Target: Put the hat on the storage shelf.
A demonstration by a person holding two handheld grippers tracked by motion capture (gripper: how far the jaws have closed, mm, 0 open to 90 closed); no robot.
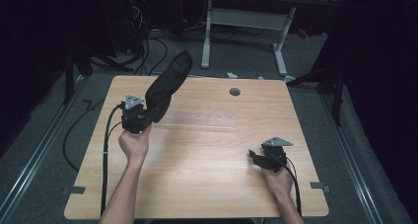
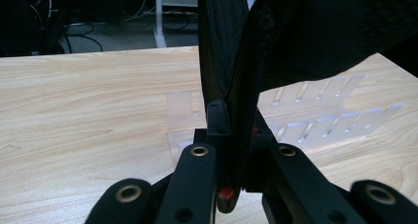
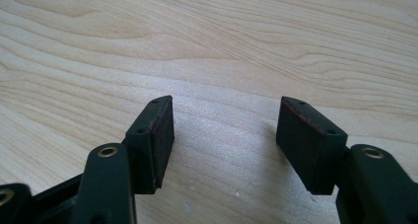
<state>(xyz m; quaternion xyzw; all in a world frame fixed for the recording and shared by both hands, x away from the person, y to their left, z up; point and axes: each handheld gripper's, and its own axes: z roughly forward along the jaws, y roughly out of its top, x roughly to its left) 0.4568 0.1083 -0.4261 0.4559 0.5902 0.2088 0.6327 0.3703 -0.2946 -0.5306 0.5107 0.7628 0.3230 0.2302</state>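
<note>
High view: left gripper (image 1: 148, 116) pinches a black, seemingly fabric pouch (image 1: 168, 84) lifted above the wooden table's (image 1: 207, 184) far-left part, while right gripper (image 1: 257, 157) rests near-right, jaws wide apart, empty.

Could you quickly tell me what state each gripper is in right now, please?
Left gripper: shut on the black fabric pouch, held up off the table.
Right gripper: open, holding nothing, over bare wood.
</note>
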